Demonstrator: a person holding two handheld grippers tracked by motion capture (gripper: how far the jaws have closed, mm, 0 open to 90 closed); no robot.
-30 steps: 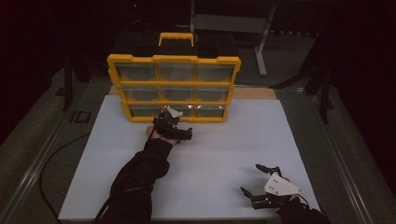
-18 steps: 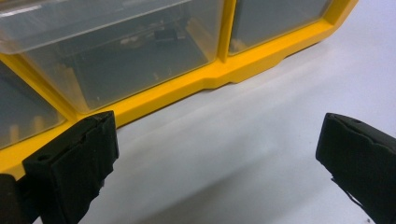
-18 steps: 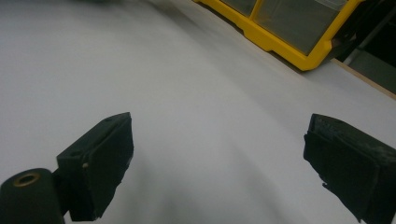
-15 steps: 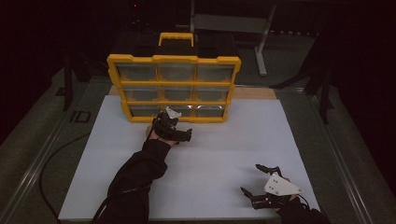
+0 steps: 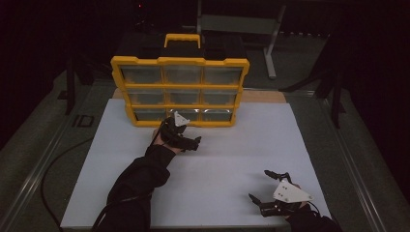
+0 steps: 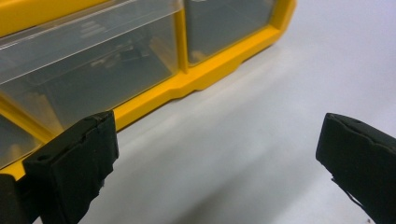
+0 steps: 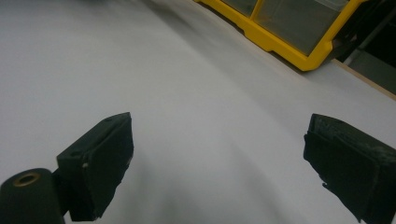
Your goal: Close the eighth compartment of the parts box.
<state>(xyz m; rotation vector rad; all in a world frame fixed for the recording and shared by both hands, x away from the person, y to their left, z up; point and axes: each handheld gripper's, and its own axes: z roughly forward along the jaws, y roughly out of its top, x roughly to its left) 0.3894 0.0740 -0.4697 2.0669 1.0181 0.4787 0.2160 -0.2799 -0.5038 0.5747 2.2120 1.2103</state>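
Nothing moved: left tool [image 5: 186, 140] spread wide, just before yellow organizer [image 5: 180, 92].

The yellow drawer cabinet [image 5: 180, 92] stands upright along the table's [image 5: 232, 159] 12 o'clock edge, a wall blocking any pass that way. The left gripper [image 5: 186, 137], jaws wide apart, sits just in front of the cabinet's bottom row, with bare white surface between them and open room toward 3 and 6 o'clock. The right gripper [image 5: 265, 186], jaws spread, has bare table from 9 through 12 o'clock, well apart from the cabinet.
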